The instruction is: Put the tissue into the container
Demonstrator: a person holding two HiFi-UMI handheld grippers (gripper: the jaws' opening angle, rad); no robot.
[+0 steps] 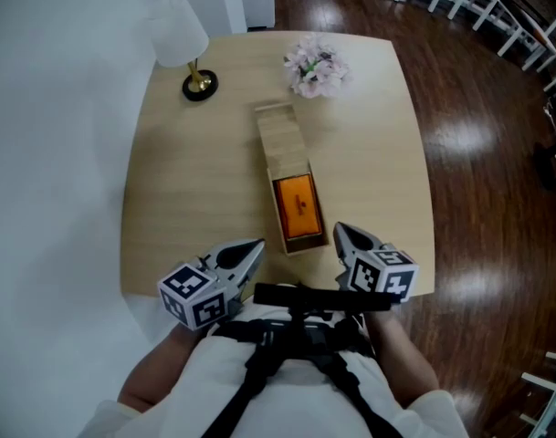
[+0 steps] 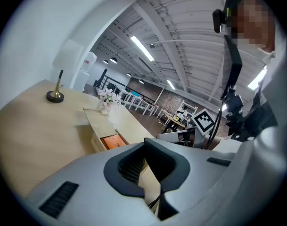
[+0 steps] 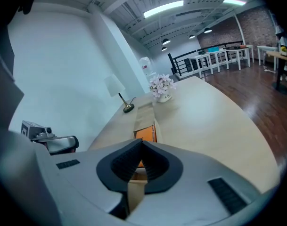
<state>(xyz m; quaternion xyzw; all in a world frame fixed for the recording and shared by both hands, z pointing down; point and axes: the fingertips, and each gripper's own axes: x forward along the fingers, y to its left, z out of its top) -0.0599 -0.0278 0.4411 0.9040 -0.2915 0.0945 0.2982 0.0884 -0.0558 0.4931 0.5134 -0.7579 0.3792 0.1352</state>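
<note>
A long wooden container (image 1: 270, 156) lies lengthwise in the middle of the table, its sliding lid (image 1: 279, 133) pushed toward the far end. An orange tissue pack (image 1: 298, 206) shows in the uncovered near half. My left gripper (image 1: 257, 245) hovers near the table's front edge, just left of the container's near end, jaws shut and empty. My right gripper (image 1: 338, 230) sits just right of that end, also shut with nothing in it. In the left gripper view the orange pack (image 2: 112, 141) is ahead of the closed tips (image 2: 144, 142). The right gripper view shows the pack (image 3: 145, 133) just beyond the shut tips (image 3: 142, 142).
A white-shaded lamp (image 1: 182, 39) on a brass base stands at the table's (image 1: 195, 181) far left corner. A small vase of pale pink flowers (image 1: 314, 67) stands at the far end beyond the container. Dark wooden floor (image 1: 478, 153) lies to the right.
</note>
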